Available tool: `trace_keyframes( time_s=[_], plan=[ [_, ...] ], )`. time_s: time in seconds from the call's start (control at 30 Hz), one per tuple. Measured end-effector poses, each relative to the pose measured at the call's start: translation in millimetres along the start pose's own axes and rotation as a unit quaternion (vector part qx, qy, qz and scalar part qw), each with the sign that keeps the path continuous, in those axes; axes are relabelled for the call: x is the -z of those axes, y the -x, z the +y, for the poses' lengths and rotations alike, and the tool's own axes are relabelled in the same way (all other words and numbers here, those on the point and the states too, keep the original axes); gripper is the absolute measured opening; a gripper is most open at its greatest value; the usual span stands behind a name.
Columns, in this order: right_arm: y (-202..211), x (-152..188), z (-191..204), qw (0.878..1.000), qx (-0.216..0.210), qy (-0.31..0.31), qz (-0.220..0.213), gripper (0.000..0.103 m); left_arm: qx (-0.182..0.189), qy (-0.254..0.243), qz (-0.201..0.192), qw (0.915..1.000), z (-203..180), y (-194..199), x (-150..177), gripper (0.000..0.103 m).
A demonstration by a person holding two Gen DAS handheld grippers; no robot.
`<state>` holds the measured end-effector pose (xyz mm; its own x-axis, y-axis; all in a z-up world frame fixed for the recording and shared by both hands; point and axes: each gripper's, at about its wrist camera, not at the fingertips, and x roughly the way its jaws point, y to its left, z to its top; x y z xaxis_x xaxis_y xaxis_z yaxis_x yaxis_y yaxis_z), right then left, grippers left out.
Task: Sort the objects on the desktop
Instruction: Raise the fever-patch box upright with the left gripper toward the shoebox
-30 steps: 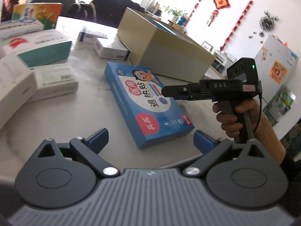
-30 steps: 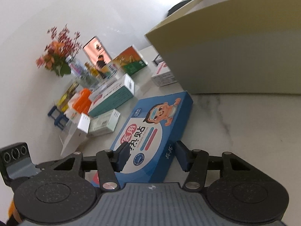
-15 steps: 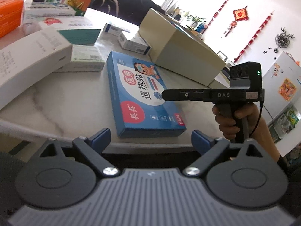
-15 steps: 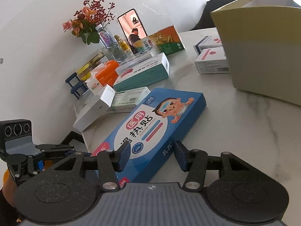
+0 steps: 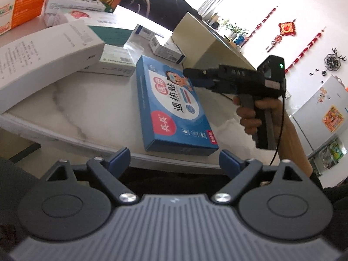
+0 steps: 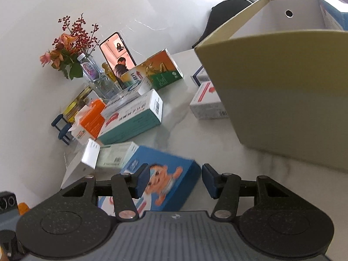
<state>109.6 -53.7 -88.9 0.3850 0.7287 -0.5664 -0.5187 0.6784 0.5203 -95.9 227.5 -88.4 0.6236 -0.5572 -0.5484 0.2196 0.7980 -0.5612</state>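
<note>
A flat blue box (image 5: 171,108) with a cartoon baby on it lies on the marble table (image 5: 91,100), its short end at the near edge. My left gripper (image 5: 174,157) hangs just off that edge in front of the box; its jaws are wide and closing, with nothing between them. My right gripper (image 5: 191,77), held by a hand (image 5: 252,117), hovers over the box's far right part. In the right wrist view the right gripper (image 6: 176,180) stands half open above the blue box's (image 6: 174,167) far corner, pads not pressing it.
An open beige carton (image 6: 282,97) stands just beyond the blue box, right of centre. Several medicine boxes (image 6: 130,117), an orange tissue pack (image 6: 93,119), a flower vase (image 6: 93,76) and a phone (image 6: 118,58) crowd the table's far left. A long white box (image 5: 43,54) lies left.
My left gripper has drawn back off the table edge and rolled. My right gripper has moved forward along the blue box toward the beige carton.
</note>
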Motion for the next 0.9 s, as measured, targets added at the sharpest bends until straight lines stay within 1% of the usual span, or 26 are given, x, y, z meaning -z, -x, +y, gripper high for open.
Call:
trace_keyframes(
  time_s=[0.17,0.27,0.53,0.63,0.73,0.77,0.83,0.9],
  plan=[
    [-10,1,3,1.000,-0.001,0.011,0.004,0.057,-0.003,0.012,0.003,0.9999,4,1,6,0.089],
    [-14,4,10,1.000,-0.013,0.014,0.009,0.057,-0.002,0.020,0.002,0.9998,6,1,7,0.088],
    [-16,16,28,0.998,-0.038,0.033,0.028,0.057,0.004,0.035,0.003,0.9994,10,-2,6,0.082],
    [-15,20,32,0.998,-0.041,0.034,0.029,0.057,0.004,0.038,0.008,0.9992,13,-6,7,0.078],
    [-13,22,33,0.998,-0.044,0.029,0.027,0.057,0.000,0.042,0.012,0.9990,14,-9,7,0.070],
    [-13,23,33,0.998,-0.045,0.027,0.027,0.057,-0.003,0.043,0.013,0.9990,14,-10,7,0.066],
    [-12,24,33,0.998,-0.047,0.024,0.027,0.057,-0.006,0.045,0.013,0.9989,14,-11,7,0.064],
    [-11,25,32,0.998,-0.048,0.021,0.028,0.057,-0.004,0.054,0.012,0.9985,15,-10,6,0.060]
  ],
)
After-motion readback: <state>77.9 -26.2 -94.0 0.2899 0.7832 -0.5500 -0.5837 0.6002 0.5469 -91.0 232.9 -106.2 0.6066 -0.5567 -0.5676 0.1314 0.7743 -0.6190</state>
